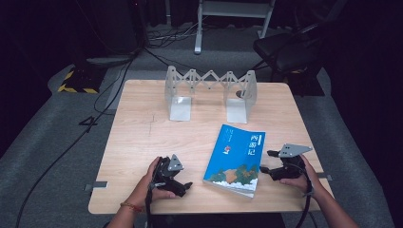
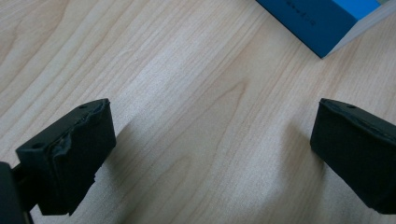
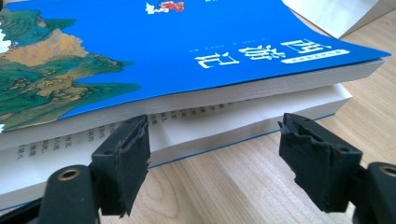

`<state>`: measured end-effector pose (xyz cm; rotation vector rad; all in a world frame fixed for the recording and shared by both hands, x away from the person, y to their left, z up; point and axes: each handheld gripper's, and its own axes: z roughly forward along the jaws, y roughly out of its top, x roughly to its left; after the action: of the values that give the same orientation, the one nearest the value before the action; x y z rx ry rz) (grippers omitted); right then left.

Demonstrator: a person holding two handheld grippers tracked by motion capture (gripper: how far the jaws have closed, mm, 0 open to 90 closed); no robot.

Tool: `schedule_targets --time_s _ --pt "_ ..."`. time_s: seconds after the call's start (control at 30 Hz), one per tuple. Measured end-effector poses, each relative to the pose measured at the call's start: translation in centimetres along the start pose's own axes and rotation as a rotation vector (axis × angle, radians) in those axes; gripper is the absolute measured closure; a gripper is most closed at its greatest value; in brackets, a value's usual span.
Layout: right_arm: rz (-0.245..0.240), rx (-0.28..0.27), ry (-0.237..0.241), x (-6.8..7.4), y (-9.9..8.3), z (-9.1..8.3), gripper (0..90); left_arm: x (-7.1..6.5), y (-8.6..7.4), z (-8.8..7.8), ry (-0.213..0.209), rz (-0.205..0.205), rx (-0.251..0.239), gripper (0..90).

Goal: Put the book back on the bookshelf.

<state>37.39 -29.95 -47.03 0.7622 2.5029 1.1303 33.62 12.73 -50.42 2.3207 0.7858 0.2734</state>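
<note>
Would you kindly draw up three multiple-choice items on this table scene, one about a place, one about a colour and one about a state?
1. Where does the book lie on the table?
A. Between the two grippers, near the front edge
B. Inside the metal rack
C. On the floor beside the table

2. What colour is most of the book's cover?
A. Red
B. Blue
C. Black

3. How do the jaws of the right gripper stand?
A. Shut on the book
B. Shut on nothing
C. Open, facing the book's page edge

Answers:
1 A: in the high view the book rests flat between the left gripper and the right gripper, well in front of the metal rack.
2 B: the cover is blue, with a painted landscape at one end.
3 C: the right gripper view shows both jaws wide apart, the pages ahead of them.
</note>
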Motion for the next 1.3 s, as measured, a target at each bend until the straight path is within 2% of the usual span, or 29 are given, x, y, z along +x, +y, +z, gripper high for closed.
schedule_targets --time_s 0.1,0.13,0.17,0.2,0.27,0.3,0.37,0.4,0.43,0.57,0.67,0.73,0.77,0.9,1.0,1.07,1.1,1.13,1.2,1.23,1.3 --pt "0.017 -0.008 0.006 0.0 0.1 -0.1 25.2 -0.6 0.3 -0.1 -0.022 0.020 0.002 5.9" --pt "0.019 -0.012 0.005 0.0 0.2 -0.1 25.1 -0.8 0.4 -0.2 -0.033 0.028 -0.002 11.0" --pt "0.021 -0.011 0.004 0.0 0.3 -0.2 25.1 -1.1 0.6 -0.3 -0.048 0.042 -0.010 20.2" --pt "0.020 -0.014 0.002 0.0 0.4 -0.2 25.1 -1.4 0.9 -0.4 -0.056 0.053 -0.006 24.2" --pt "0.014 -0.016 0.002 0.0 0.8 -0.3 25.2 -2.3 1.9 -0.7 -0.048 0.105 -0.013 15.0" --pt "0.018 -0.023 0.002 0.0 0.9 -0.3 25.4 -2.6 2.2 -0.8 -0.062 0.103 -0.030 19.8" --pt "0.015 -0.023 -0.003 0.1 1.2 -0.3 25.3 -3.7 3.7 -0.9 -0.084 0.126 -0.054 16.2" --pt "0.016 -0.022 -0.002 0.1 1.3 -0.4 25.3 -4.4 4.3 -0.8 -0.111 0.139 -0.062 16.9" --pt "0.016 -0.022 -0.002 0.1 1.3 -0.4 25.3 -4.4 4.3 -0.8 -0.111 0.139 -0.062 17.0" --pt "0.011 -0.022 -0.013 0.2 1.8 -0.5 25.3 -6.4 6.1 0.7 -0.172 0.174 -0.062 16.9" --pt "0.005 -0.019 -0.022 0.3 2.2 -0.5 25.4 -7.2 7.1 1.8 -0.202 0.226 -0.052 17.8" --pt "0.004 -0.022 -0.024 0.4 2.6 -0.5 25.4 -7.3 7.6 2.2 -0.216 0.218 -0.059 18.1" --pt "0.006 -0.026 -0.026 0.4 2.7 -0.5 25.4 -7.4 7.9 2.4 -0.224 0.201 -0.067 18.7" --pt "0.002 -0.031 -0.026 0.4 3.1 -0.6 25.4 -8.3 8.8 3.0 -0.239 0.206 -0.104 20.0" --pt "0.001 -0.032 -0.029 0.4 3.2 -0.6 25.4 -9.3 9.3 3.8 -0.208 0.225 -0.118 20.2" --pt "0.006 -0.033 -0.028 0.4 3.2 -0.5 25.3 -9.8 9.4 4.0 -0.199 0.211 -0.135 21.6" --pt "0.006 -0.033 -0.028 0.4 3.2 -0.5 25.3 -10.1 9.5 4.2 -0.180 0.208 -0.140 21.6" --pt "0.010 -0.035 -0.026 0.4 3.2 -0.5 25.1 -10.7 9.5 4.4 -0.139 0.198 -0.147 24.9" --pt "0.010 -0.035 -0.026 0.4 3.2 -0.5 24.9 -11.1 9.5 4.4 -0.135 0.203 -0.158 24.8" --pt "0.011 -0.037 -0.025 0.4 3.2 -0.5 24.7 -11.7 9.6 4.6 -0.103 0.211 -0.154 24.4" --pt "0.015 -0.042 -0.022 0.4 3.2 -0.4 24.5 -12.2 9.7 4.8 -0.080 0.208 -0.166 23.9"
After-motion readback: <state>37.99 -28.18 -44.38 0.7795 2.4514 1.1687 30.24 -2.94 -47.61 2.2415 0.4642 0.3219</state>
